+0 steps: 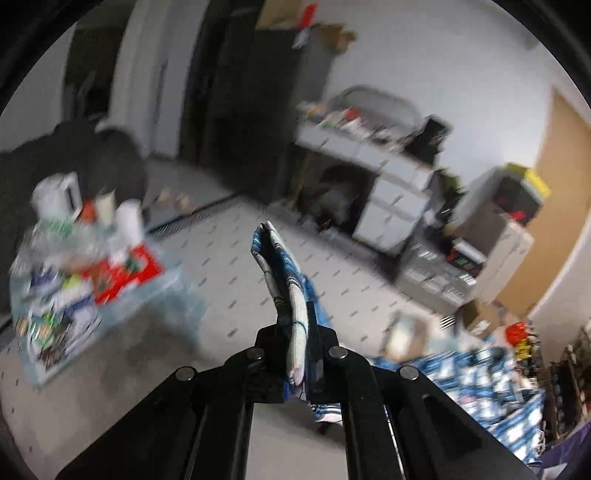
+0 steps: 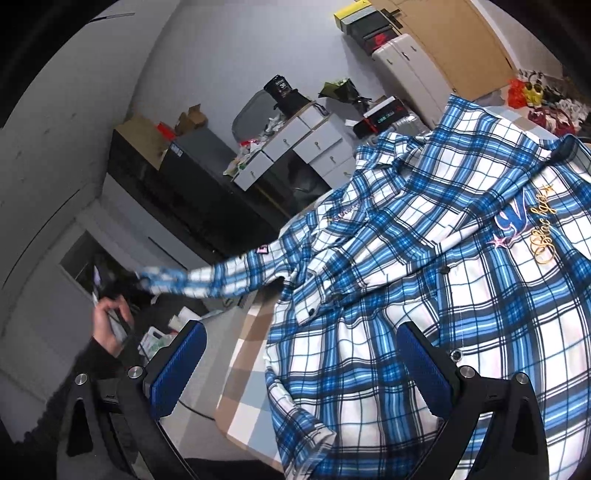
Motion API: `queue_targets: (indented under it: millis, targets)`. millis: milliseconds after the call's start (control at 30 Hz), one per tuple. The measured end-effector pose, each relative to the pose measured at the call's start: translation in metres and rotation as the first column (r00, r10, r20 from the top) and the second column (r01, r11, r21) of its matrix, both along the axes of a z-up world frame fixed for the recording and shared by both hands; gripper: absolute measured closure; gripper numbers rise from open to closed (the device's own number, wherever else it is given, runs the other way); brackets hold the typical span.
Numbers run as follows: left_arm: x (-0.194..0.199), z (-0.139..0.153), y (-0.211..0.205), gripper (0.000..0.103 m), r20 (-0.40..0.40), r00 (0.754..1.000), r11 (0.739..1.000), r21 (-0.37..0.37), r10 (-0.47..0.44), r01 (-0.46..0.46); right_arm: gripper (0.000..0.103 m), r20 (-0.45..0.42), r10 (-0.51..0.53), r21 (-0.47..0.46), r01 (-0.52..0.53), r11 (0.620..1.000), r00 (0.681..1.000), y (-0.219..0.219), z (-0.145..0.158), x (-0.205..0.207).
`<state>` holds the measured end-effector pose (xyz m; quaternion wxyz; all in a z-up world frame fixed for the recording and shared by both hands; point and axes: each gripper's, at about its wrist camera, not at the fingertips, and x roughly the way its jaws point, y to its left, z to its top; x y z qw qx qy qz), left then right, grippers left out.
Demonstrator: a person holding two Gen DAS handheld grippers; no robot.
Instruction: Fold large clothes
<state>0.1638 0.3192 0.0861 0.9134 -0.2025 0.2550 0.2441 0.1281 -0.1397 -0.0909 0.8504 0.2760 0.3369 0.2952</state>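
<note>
A large blue and white plaid shirt (image 2: 424, 280) lies spread on a checked tablecloth (image 2: 243, 365), gold lettering on its chest. One sleeve (image 2: 207, 278) is pulled out to the left, off the table's edge, toward a hand (image 2: 107, 325). In the left wrist view my left gripper (image 1: 295, 343) is shut on the sleeve's cuff (image 1: 284, 280), which sticks up between the fingers; the rest of the shirt (image 1: 480, 391) trails at lower right. My right gripper (image 2: 299, 365) hovers over the shirt's lower part with its blue pads (image 2: 177, 365) wide apart, open, nothing between them.
A stack of packages and cups (image 1: 74, 266) sits on the floor at left. White drawer units (image 1: 391, 195) with clutter, a dark cabinet (image 2: 155, 173), boxes (image 2: 373, 22) and a brown door (image 2: 454, 40) line the far wall. The left wrist view is motion-blurred.
</note>
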Motion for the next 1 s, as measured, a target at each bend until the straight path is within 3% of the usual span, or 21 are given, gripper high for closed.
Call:
queue_targets:
  millis: [167,267,367,433,467,533,600,633,733,833,900,967,1000]
  targets:
    - [0.014,0.072,-0.082,0.102,0.119,0.977,0.981,0.107,-0.176,0.163,0.0,0.007,-0.007,0.008,0.007,1.0,1.0,-0.003,0.003,-0.002]
    - [0.025,0.1,-0.142,0.102,0.151,0.935,0.944,0.13,-0.322,0.304,0.0,-0.002,-0.031,0.014,0.031,0.999,1.0,-0.01,0.003,-0.002]
    - [0.036,0.114,-0.225,0.102,0.128,0.856,0.861,0.178,-0.501,0.477,0.0,-0.017,-0.107,0.009,0.107,0.994,0.994,-0.028,0.005,-0.003]
    - [0.046,0.106,-0.288,0.102,0.077,0.771,0.77,0.171,-0.632,0.614,0.0,-0.029,-0.212,-0.021,0.212,0.977,0.977,-0.05,0.006,-0.004]
    - [0.05,0.098,-0.315,0.102,0.048,0.741,0.737,0.17,-0.67,0.655,0.0,-0.036,-0.252,-0.035,0.251,0.967,0.967,-0.058,0.005,-0.005]
    - [0.07,0.067,-0.37,0.102,-0.008,0.639,0.635,0.095,-0.769,0.766,0.0,-0.052,-0.341,-0.094,0.335,0.937,0.939,-0.077,0.002,-0.003]
    - [0.089,0.032,-0.417,0.102,-0.081,0.596,0.594,0.049,-0.799,0.803,0.0,-0.068,-0.409,-0.154,0.396,0.905,0.91,-0.093,-0.002,0.001]
    - [0.097,0.01,-0.441,0.102,-0.109,0.552,0.553,0.023,-0.827,0.833,0.0,-0.085,-0.441,-0.154,0.426,0.892,0.893,-0.103,-0.006,0.002]
    - [0.117,-0.053,-0.494,0.102,-0.174,0.452,0.463,-0.03,-0.875,0.886,0.0,-0.167,-0.5,-0.133,0.483,0.865,0.85,-0.135,-0.02,0.005]
    - [0.128,-0.098,-0.51,0.099,-0.243,0.443,0.474,-0.086,-0.863,0.876,0.0,-0.216,-0.534,-0.127,0.519,0.845,0.817,-0.155,-0.029,0.004]
    - [0.131,-0.117,-0.507,0.098,-0.222,0.401,0.441,-0.176,-0.889,0.88,0.0,-0.226,-0.538,-0.137,0.52,0.843,0.812,-0.163,-0.031,0.006]
    - [0.129,-0.118,-0.501,0.088,-0.237,0.42,0.461,-0.153,-0.876,0.874,0.0,-0.214,-0.515,-0.144,0.494,0.857,0.83,-0.164,-0.029,0.009]
    - [0.125,-0.118,-0.489,0.069,-0.241,0.439,0.479,-0.146,-0.866,0.866,0.0,-0.205,-0.508,-0.146,0.487,0.861,0.837,-0.163,-0.027,0.01]
